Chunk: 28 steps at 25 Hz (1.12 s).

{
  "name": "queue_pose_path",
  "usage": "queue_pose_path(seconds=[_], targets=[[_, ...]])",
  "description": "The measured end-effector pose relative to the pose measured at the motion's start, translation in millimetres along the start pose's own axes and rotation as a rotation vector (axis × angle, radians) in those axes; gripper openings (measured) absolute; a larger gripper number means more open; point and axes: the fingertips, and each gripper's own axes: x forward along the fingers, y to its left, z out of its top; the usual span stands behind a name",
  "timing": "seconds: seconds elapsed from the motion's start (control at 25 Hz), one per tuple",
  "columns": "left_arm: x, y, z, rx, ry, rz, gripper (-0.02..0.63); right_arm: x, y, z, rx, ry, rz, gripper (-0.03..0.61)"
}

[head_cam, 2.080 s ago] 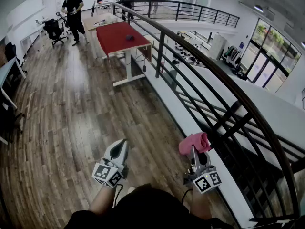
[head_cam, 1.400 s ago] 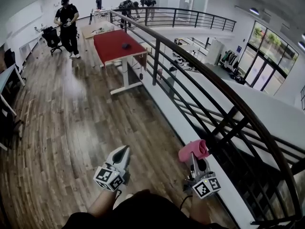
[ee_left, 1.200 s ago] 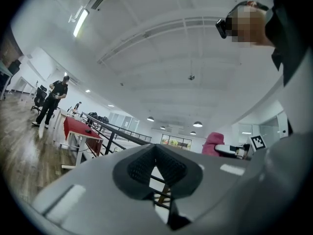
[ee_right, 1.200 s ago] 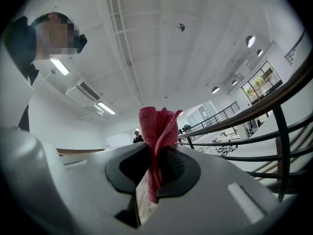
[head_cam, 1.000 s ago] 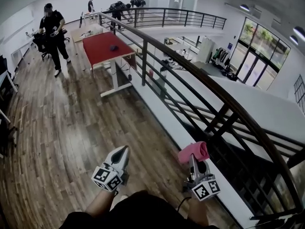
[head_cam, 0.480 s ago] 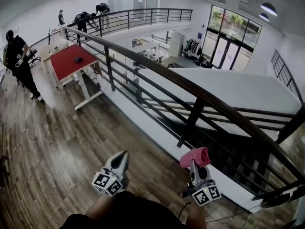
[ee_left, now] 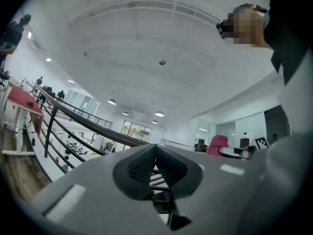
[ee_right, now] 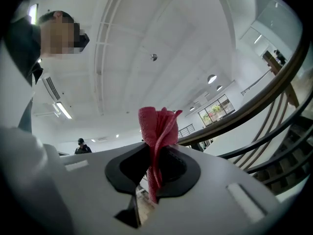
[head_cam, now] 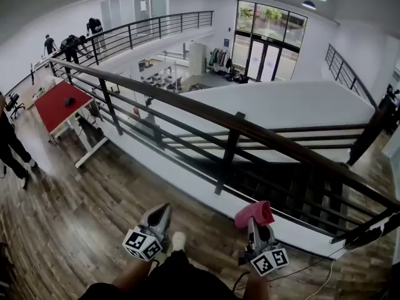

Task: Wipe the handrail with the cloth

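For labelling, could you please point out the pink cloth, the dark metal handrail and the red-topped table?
pink cloth [head_cam: 254, 213], head view, bunched top.
dark metal handrail [head_cam: 187, 105], head view, top rail.
red-topped table [head_cam: 55, 99], head view, tabletop.

Office mezzanine, handrail [head_cam: 187, 105], desk [head_cam: 55, 100], glass doors [head_cam: 269, 33]

The left tool [head_cam: 161, 210] and the right tool [head_cam: 254, 224] share a pale grey, tapering shell with black ribbed pads [ee_left: 142, 168]. Each carries a white cube [head_cam: 141, 244] printed with black square markers. A thin dark cable [head_cam: 237, 281] leaves the right tool. The person wears a dark top [head_cam: 172, 280] and a light shoe [head_cam: 179, 241].
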Motion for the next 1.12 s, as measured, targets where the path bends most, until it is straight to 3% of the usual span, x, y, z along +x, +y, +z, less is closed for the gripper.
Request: queue_pose_path(seconds=[0.32,0.64,0.88,1.12], targets=[[78.1,13.0,-0.5,0.017,-0.004,-0.14,0.0,26.0,-28.9,17.4,-0.053,-0.048,-0.104,0.04],[158.2,39.9,16.9,0.008,-0.004,-0.258,0.0,96.6,-28.7,40.6,-0.135,-0.036,-0.115,0.041],[197.2,56.7,6.2,-0.024,0.03,-0.322,0.0,130.1,-43.7,43.7,-0.174,-0.021,-0.183,0.041],[223.4,67.9,0.2,0.0,0.052,-0.371,0.0,154.9,-57.3,45.0,-0.161,-0.039,-0.242,0.041]])
